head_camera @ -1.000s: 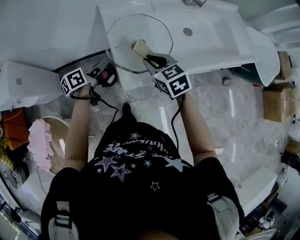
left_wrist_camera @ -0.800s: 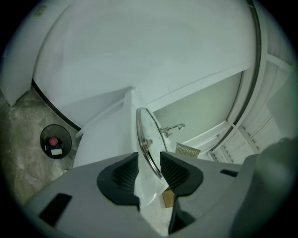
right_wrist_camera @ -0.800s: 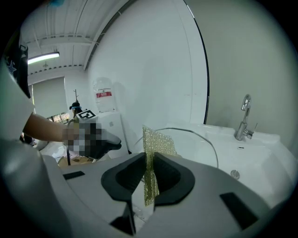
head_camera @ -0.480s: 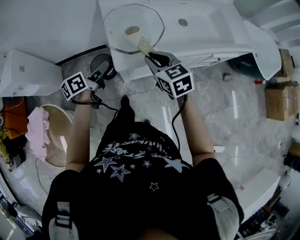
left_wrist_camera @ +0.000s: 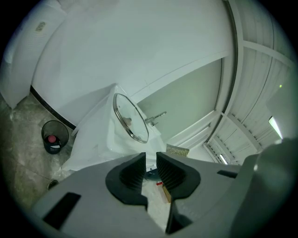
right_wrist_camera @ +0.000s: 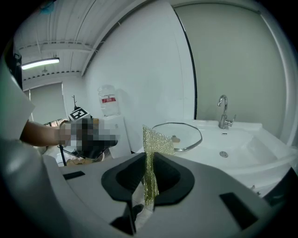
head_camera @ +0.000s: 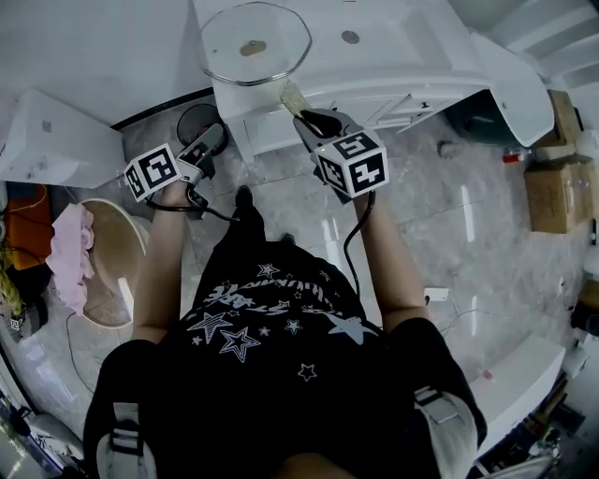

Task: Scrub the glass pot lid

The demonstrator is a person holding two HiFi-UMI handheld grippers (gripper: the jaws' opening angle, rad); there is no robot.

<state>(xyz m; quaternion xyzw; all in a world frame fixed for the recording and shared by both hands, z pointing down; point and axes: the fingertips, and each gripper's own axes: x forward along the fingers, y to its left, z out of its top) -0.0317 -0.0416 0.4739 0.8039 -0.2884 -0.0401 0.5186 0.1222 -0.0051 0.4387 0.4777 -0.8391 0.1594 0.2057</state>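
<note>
Fingers of right gripper (right_wrist_camera: pixel 150 163) pinch gold scouring pad (right_wrist_camera: pixel 157 139); left gripper (left_wrist_camera: pixel 150 159) narrow, closing, empty; glass pot lid (head_camera: pixel 271 28) at 12 o'clock.

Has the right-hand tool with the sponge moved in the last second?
Yes. The right tool has pulled back toward the person: its sponge, earlier over the glass lid, now sits off it, near the sink front edge.

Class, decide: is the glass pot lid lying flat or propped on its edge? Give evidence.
Lying flat. The glass pot lid rests on the washbasin, its whole round rim showing from above.
</note>
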